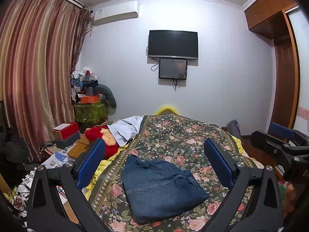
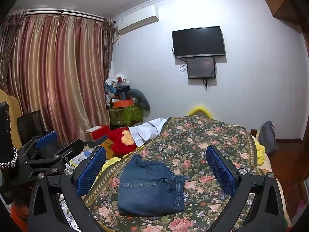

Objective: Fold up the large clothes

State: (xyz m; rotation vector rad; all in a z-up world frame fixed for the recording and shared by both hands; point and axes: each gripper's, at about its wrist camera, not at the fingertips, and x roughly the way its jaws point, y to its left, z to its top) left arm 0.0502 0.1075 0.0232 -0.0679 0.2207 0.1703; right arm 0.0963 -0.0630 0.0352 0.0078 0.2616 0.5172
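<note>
The folded jeans (image 1: pixel 162 189) are lying on the floral bedspread (image 1: pixel 185 135). The left gripper (image 1: pixel 154 166) and right gripper (image 2: pixel 156 172) are both hovering near, spread wide, grasping nothing.

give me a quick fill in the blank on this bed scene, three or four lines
1. The folded denim garment lies on the ____ bedspread.
2. Both the left tool and the right tool are ____, holding nothing.
3. A smaller screen hangs just ____ the television.
4. A red plush toy lies ____ of the bedspread.

Missing words: floral; open; below; left
</note>
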